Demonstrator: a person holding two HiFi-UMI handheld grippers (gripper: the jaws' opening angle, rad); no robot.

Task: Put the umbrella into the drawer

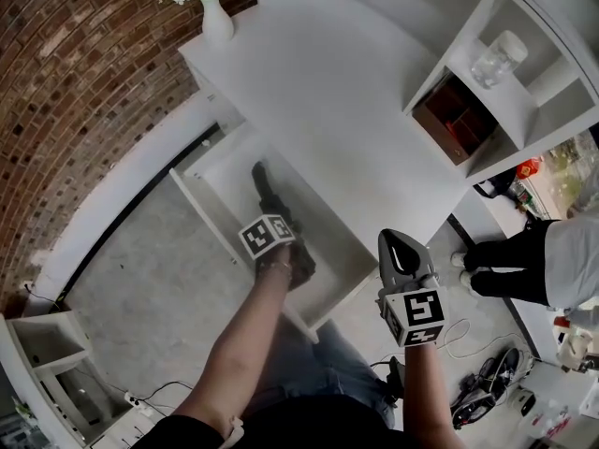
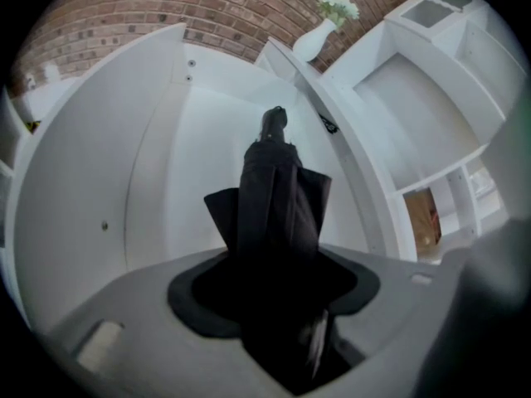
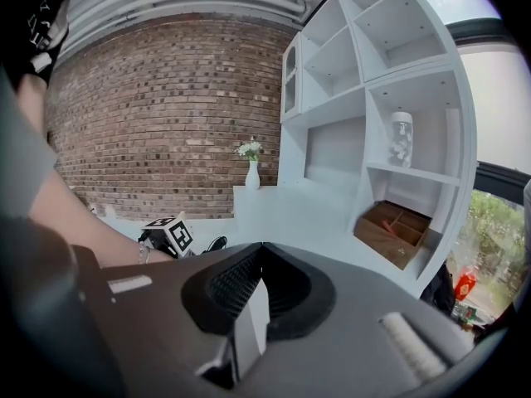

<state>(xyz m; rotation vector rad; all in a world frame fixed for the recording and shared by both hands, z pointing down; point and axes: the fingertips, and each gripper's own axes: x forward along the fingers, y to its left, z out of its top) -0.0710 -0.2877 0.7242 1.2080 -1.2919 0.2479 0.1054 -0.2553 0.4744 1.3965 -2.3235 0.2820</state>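
Observation:
A folded black umbrella (image 1: 265,188) lies lengthwise in the open white drawer (image 1: 208,215) below the counter. My left gripper (image 2: 278,284) is shut on the umbrella's near end and points steeply down into the drawer. In the left gripper view the umbrella (image 2: 272,197) runs away from the jaws toward the drawer's back wall, its tip (image 2: 274,121) furthest off. The gripper's marker cube (image 1: 267,235) hides the grip in the head view. My right gripper (image 1: 401,243) hangs to the right of the drawer front, over the floor. Its jaws are together with nothing between them (image 3: 249,305).
A white vase of flowers (image 1: 215,19) stands on the counter (image 1: 328,92). The shelf unit at the right holds a glass jar (image 1: 496,57) and a wooden box (image 1: 459,115). A person (image 1: 533,260) stands at the right. Cables and shoes (image 1: 487,391) lie on the floor.

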